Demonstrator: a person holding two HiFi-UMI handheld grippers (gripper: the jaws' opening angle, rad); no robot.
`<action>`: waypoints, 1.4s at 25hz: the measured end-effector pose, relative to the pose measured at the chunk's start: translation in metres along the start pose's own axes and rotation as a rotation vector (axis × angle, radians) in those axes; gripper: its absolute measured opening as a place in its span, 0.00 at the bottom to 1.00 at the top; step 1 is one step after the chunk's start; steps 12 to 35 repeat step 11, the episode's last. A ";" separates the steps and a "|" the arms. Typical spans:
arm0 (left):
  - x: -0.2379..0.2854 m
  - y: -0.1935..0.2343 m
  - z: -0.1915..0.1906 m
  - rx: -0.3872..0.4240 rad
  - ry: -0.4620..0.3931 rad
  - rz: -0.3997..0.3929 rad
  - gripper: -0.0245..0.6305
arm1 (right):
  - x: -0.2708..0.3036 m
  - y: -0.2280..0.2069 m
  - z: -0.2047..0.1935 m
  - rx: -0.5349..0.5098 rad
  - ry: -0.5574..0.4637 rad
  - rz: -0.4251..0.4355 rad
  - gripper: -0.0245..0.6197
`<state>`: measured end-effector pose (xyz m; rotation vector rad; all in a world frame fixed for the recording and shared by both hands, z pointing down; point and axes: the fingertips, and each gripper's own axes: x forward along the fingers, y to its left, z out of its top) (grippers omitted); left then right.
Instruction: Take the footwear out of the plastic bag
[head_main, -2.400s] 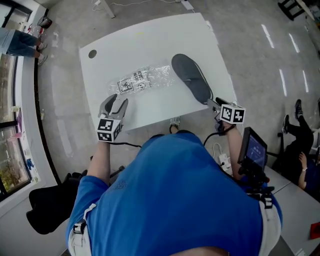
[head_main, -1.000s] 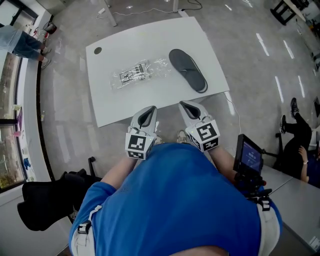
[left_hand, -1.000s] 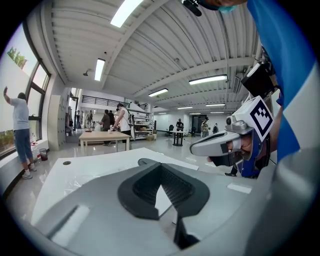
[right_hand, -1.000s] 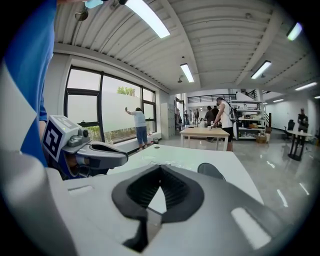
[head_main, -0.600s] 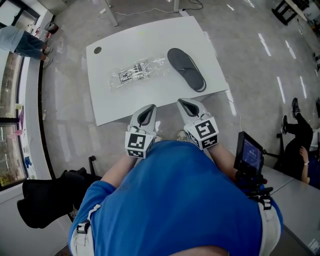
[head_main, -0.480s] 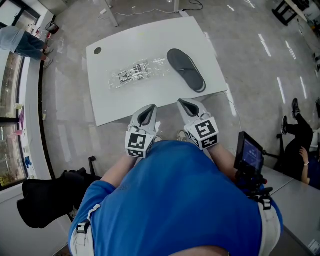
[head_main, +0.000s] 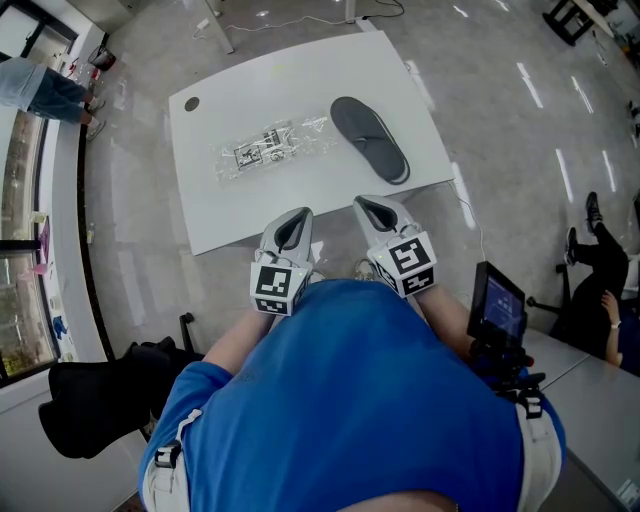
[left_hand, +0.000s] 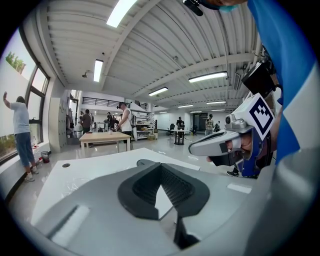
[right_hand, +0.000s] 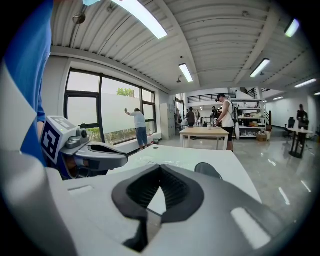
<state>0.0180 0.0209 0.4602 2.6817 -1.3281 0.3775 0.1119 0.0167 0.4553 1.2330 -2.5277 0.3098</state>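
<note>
A dark grey slipper (head_main: 370, 139) lies bare on the white table (head_main: 300, 200), to the right of a crumpled clear plastic bag (head_main: 268, 150) with a printed label. Both grippers are held close to my body, off the table's near edge. The left gripper (head_main: 291, 228) and the right gripper (head_main: 372, 211) are shut with nothing between their jaws. In the left gripper view the left gripper (left_hand: 161, 171) points over the table toward the slipper (left_hand: 145, 162). In the right gripper view the right gripper (right_hand: 160, 176) points past the slipper (right_hand: 207, 170) and the bag (right_hand: 161, 161).
A round cable hole (head_main: 191, 103) sits in the table's far left corner. A small screen on a stand (head_main: 497, 308) is at my right, a black bag (head_main: 95, 400) on the floor at my left. One person stands by the window (head_main: 40, 85); another sits at the right (head_main: 600, 250).
Since the earliest frame both grippers have drawn back from the table to my body, leaving slipper and bag lying there. Over the last second only the view has shifted slightly.
</note>
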 end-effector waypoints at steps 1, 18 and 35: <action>0.000 0.000 0.000 -0.001 0.001 0.001 0.05 | 0.001 0.000 -0.001 0.001 0.001 0.001 0.04; 0.006 0.001 0.002 0.005 0.001 0.005 0.05 | 0.003 -0.004 -0.001 -0.001 0.002 0.005 0.04; 0.006 0.001 0.002 0.005 0.001 0.005 0.05 | 0.003 -0.004 -0.001 -0.001 0.002 0.005 0.04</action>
